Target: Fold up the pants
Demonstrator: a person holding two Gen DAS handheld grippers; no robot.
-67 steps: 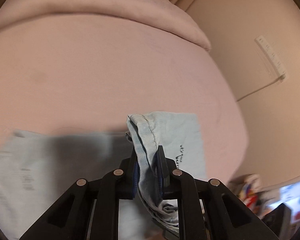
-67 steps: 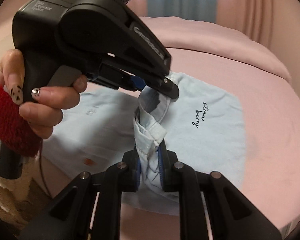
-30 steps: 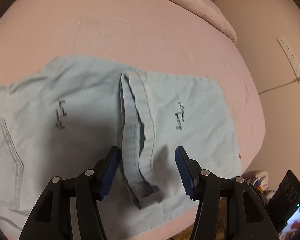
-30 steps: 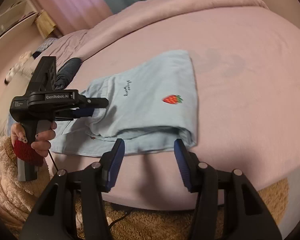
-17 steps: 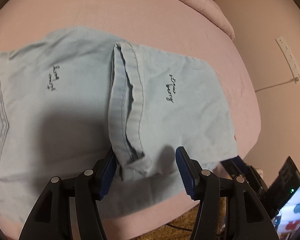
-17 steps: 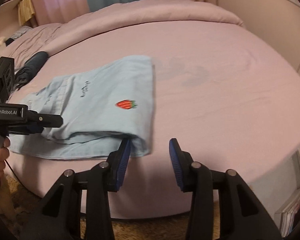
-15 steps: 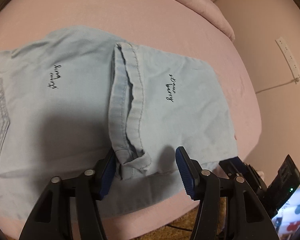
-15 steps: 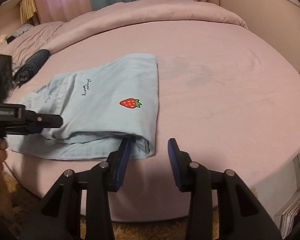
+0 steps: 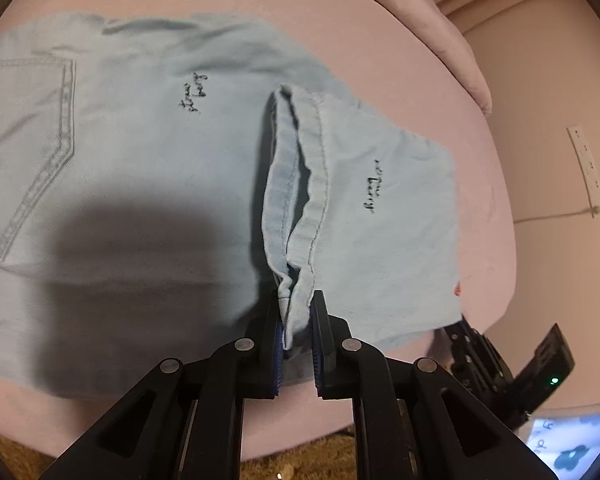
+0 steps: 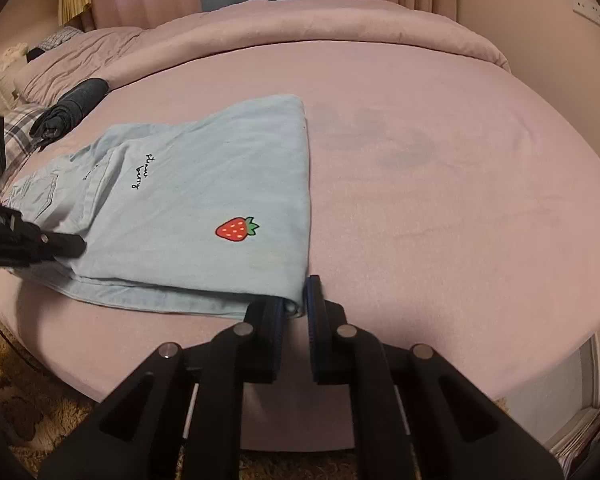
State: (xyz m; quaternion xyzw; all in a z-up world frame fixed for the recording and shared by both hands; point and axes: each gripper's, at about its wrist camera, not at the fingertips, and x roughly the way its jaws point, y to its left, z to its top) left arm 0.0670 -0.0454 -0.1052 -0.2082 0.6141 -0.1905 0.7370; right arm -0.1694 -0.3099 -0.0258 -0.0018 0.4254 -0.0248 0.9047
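Pale blue pants lie folded on a pink bed, with a back pocket at the left. My left gripper has its jaws closing, and the pads press on the near end of the leg hem that lies across the pants. In the right wrist view the pants show a strawberry print. My right gripper is closing on their near right folded corner, which sits pinched between the pads. The left gripper also shows at that view's left edge.
A dark rolled garment and plaid cloth lie at the bed's far left. Bare pink sheet spreads right of the pants. A shaggy brown rug lies below the bed edge. A power strip hangs on the wall.
Both grippers were shut on a lifted hem, then let it drop and stood open. Now the left has shut on the leg hem's near end and the right on the folded corner.
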